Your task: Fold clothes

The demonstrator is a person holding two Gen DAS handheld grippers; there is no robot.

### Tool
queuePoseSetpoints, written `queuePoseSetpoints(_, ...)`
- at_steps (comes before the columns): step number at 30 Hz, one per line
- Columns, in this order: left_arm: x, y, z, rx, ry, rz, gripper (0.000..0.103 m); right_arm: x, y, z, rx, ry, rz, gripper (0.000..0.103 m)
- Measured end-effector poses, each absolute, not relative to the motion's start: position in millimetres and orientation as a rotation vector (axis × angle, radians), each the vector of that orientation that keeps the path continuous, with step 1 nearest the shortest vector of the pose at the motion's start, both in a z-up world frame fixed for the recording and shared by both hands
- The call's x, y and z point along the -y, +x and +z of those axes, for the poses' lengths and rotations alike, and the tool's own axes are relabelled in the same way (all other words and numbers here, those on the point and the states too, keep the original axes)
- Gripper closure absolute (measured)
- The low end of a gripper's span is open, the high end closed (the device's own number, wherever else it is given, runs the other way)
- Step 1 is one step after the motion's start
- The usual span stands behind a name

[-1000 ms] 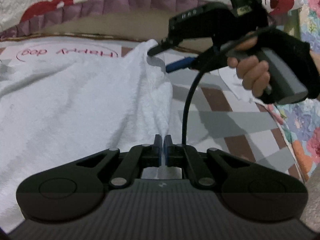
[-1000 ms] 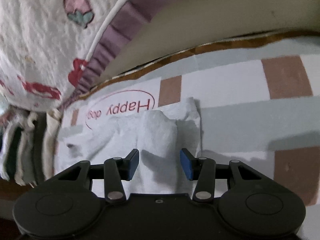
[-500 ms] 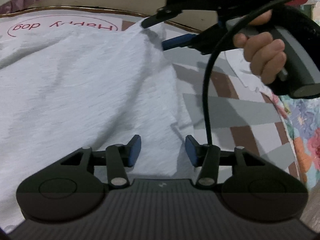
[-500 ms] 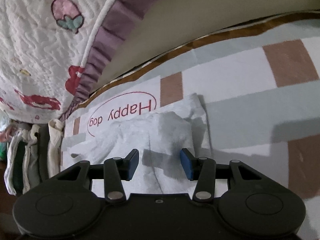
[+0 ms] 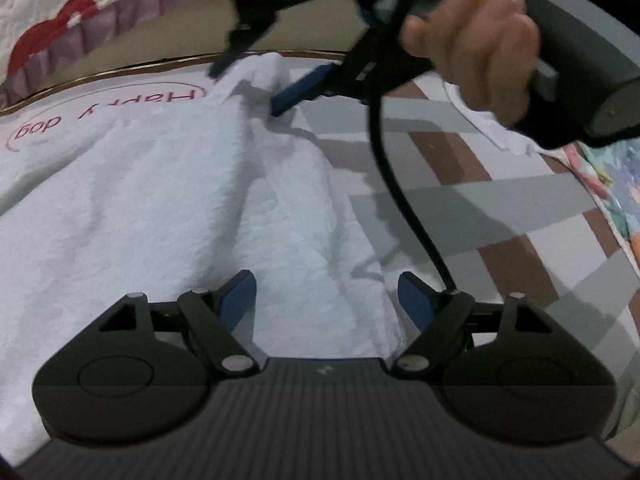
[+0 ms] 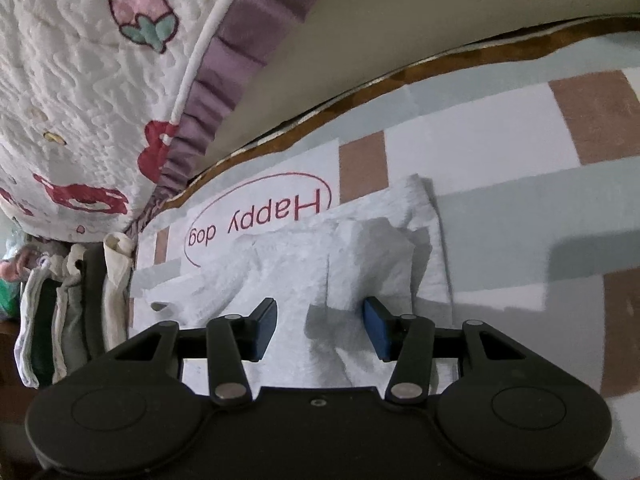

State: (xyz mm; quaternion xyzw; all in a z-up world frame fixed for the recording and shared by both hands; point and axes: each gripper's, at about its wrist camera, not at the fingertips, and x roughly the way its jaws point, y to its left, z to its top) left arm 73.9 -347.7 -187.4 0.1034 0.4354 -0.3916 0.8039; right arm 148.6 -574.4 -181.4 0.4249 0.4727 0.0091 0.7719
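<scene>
A: Left claw (image 5: pixel 327 300)?
B: Opening, pads clear of the cloth (image 5: pixel 168 208) lying at twelve. Right claw (image 6: pixel 320 326) wide, opening, gripping nothing.
A: Then back off straight; don't snag the fold.

A checked mat (image 6: pixel 500 152) in grey, white and brown squares covers the surface, with a brown trim (image 6: pixel 440 56) along its far edge. Near that edge a white square carries a red oval with the words "Happy dog" (image 6: pixel 260 216), seen upside down. Beyond the trim rises a plain beige side (image 6: pixel 400 40), and over it hangs a white quilt (image 6: pixel 80 80) with a purple frill (image 6: pixel 224 80) and strawberry and red patterns. At the mat's left edge, in the right wrist view, stands a row of folded fabrics (image 6: pixel 60 312) in white, green and cream. At the right edge, in the left wrist view, lies a floral cloth (image 5: pixel 612 184).
</scene>
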Motion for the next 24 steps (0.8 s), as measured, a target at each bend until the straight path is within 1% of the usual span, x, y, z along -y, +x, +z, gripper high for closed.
queuePoseSetpoints(1, 343.0, 76.2, -187.1, -0.938, 0.199, -0.822, 0.031, 576.1, 147.7, -181.9, -1.024, 0.928, 0.021, 0.049)
queuePoseSetpoints(3, 336.6, 80.0, -187.1, -0.949, 0.183, -0.802, 0.045, 577.9, 146.8, -182.1, -1.021, 0.935, 0.022, 0.049)
queuePoseSetpoints(4, 334.1, 81.7, -187.2, -0.955, 0.181, -0.795, 0.048, 578.6, 146.5, -182.3, -1.02, 0.938, 0.024, 0.049)
queuePoseSetpoints(5, 334.9, 80.6, -187.1, -0.951, 0.206, -0.792, 0.053, 578.4, 147.0, -182.6, -1.021, 0.939, 0.029, 0.049)
queuePoseSetpoints(6, 340.0, 75.9, -186.6, -0.933, 0.267, -0.794, 0.056, 578.1, 147.5, -183.0, -1.023, 0.939, 0.033, 0.049)
queuePoseSetpoints(8, 346.7, 68.0, -187.1, -0.913, 0.328, -0.785, 0.056, 576.0, 149.2, -184.0, -1.039, 0.926, 0.032, 0.049)
queuePoseSetpoints(10, 348.3, 67.2, -186.5, -0.915, 0.317, -0.769, 0.055, 573.0, 149.9, -184.0, -1.05, 0.907, 0.03, 0.049)
queuePoseSetpoints(12, 348.8, 68.7, -185.1, -0.923, 0.293, -0.764, 0.046, 570.9, 150.4, -183.8, -1.055, 0.894, 0.037, 0.049)
queuePoseSetpoints(13, 349.5, 68.9, -184.8, -0.926, 0.292, -0.768, 0.043, 570.7, 150.5, -183.5, -1.055, 0.891, 0.036, 0.049)
queuePoseSetpoints(14, 351.5, 68.5, -185.1, -0.927, 0.3, -0.773, 0.041, 570.6, 150.6, -183.3, -1.054, 0.887, 0.033, 0.049)
queuePoseSetpoints(15, 353.3, 66.4, -184.7, -0.919, 0.317, -0.775, 0.043, 571.1, 150.7, -183.2, -1.053, 0.885, 0.024, 0.049)
queuePoseSetpoints(16, 354.9, 62.3, -183.5, -0.901, 0.344, -0.775, 0.046, 571.6, 150.9, -183.0, -1.052, 0.881, 0.015, 0.049)
queuePoseSetpoints(17, 356.0, 58.1, -181.9, -0.876, 0.366, -0.784, 0.078, 572.2, 151.7, -182.8, -1.053, 0.869, 0.005, 0.049)
queuePoseSetpoints(18, 356.1, 53.9, -179.6, -0.848, 0.378, -0.807, 0.098, 572.7, 152.7, -182.6, -1.054, 0.856, -0.004, 0.049)
queuePoseSetpoints(22, 346.8, 41.5, -167.2, -0.771, 0.402, -0.797, 0.099, 577.6, 154.8, -182.8, -1.073, 0.82, 0.007, 0.049)
queuePoseSetpoints(24, 334.6, 40.7, -157.6, -0.762, 0.355, -0.78, 0.099, 587.2, 149.8, -184.3, -1.055, 0.879, 0.001, 0.049)
